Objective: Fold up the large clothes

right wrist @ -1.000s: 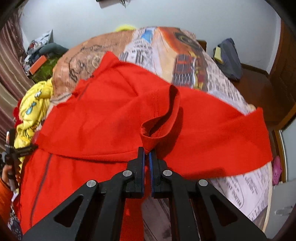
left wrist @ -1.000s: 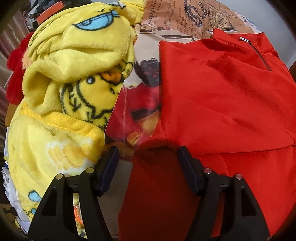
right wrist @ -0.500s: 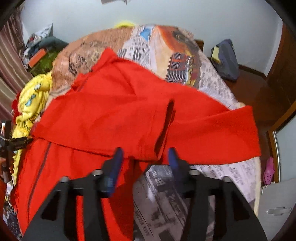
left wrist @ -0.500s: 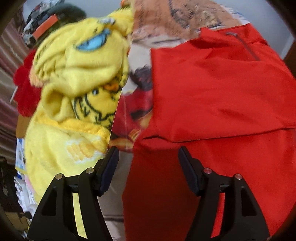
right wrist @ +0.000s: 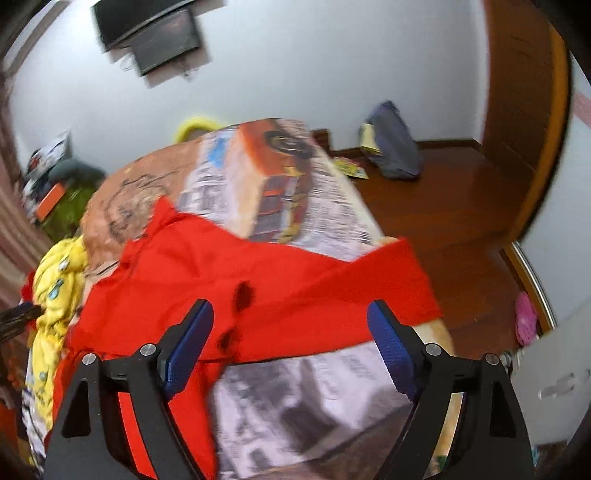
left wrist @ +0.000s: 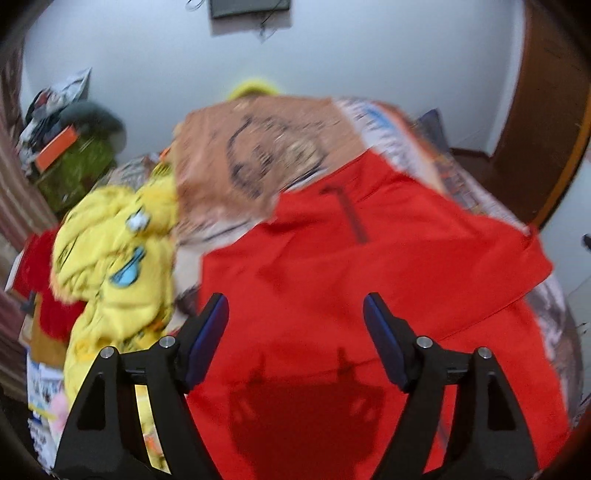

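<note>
Lying spread across the bed, the red zip-neck top [left wrist: 369, 266] has one part folded over on itself, so a straight folded edge runs across its middle, and its short dark zip points up toward the head of the bed. One red sleeve [right wrist: 388, 280] stretches out to the bed's right edge. The bed [right wrist: 295, 398] under it wears a cover printed with newsprint, a truck and a brown drawn face.

The left gripper [left wrist: 295, 325] hangs above the near part of the top with its jaws spread wide and nothing between them; its shadow falls on the red cloth below. The right gripper [right wrist: 288, 339] is likewise spread and holding nothing, poised over the near right corner where red cloth meets bare cover.

Just beside the top on the left lies a heaped yellow fleece blanket [left wrist: 114, 258] with cartoon faces. Further off, a dark blue bag [right wrist: 395, 147] leans at the wall on the wooden floor [right wrist: 454, 206], a dark screen [right wrist: 155, 33] hangs on the pale wall, and a pink slipper [right wrist: 526, 317] sits by the door frame.
</note>
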`<state>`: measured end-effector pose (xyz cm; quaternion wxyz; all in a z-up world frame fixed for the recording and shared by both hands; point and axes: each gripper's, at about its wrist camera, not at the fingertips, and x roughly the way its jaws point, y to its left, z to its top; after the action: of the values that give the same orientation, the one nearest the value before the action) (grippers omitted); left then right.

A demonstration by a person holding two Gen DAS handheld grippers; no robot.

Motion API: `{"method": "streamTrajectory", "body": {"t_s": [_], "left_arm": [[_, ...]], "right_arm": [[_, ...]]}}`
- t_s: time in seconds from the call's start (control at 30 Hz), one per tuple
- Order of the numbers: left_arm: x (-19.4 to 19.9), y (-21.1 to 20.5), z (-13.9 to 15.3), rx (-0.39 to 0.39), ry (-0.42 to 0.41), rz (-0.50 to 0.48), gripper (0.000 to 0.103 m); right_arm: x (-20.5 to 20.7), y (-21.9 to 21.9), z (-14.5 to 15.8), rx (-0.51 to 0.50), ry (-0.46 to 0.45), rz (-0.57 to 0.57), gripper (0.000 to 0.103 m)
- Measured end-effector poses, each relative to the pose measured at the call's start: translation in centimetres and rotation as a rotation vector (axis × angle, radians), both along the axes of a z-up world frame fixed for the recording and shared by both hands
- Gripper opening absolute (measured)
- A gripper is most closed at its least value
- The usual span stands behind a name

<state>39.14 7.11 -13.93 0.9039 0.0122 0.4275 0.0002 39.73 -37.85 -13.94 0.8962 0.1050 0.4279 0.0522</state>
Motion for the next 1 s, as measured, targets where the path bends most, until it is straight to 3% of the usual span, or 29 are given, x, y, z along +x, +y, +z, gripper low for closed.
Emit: {"method": "streamTrajectory", "body": {"t_s": [0.17,0.37,0.53,0.77,0.83,0.87,0.9,1.0], "left_arm": [[1.3,-4.6,0.6,-0.040,-0.031,-0.069,0.079],[2.5,-8.4,-2.2,-0.072,0.020,-0.131,0.079],[3.1,-9.3,-4.6,-0.056,0.072,-0.144,0.079],[3.3,-8.2,-6.5,-0.059,0.112,-0.110,0.079],[3.2,-7.9,-6.9,-0.065,0.122,-0.099,0.079],[3.2,-7.8,-7.0,-0.066,0.125,-0.095,0.079],[3.1,-7.7,-7.1,-0.065,0.126,-0.093,0.079],[2.7,-7.6,-6.9,-0.063,0.122,-0.092,0.079]], "right_arm": [[1.5,-4.2,-4.2,0.124,0.122,-0.096,0.083],[3.5,-7.1,-9.4,0.312,0.234,-0.189,0.083],[5.4,-7.9,-12.0,0.370,0.266,-0.230,0.083],[6.8,-8.9,-13.0,0.306,0.235,-0.341,0.054],[7.2,-9.0,-12.6,0.269,0.217,-0.365,0.032],[7.4,-9.0,-12.3,0.254,0.210,-0.372,0.016],[7.4,-9.0,-12.0,0.248,0.201,-0.376,0.009],[7.3,-8.7,-10.1,0.213,0.150,-0.368,0.009]]}}
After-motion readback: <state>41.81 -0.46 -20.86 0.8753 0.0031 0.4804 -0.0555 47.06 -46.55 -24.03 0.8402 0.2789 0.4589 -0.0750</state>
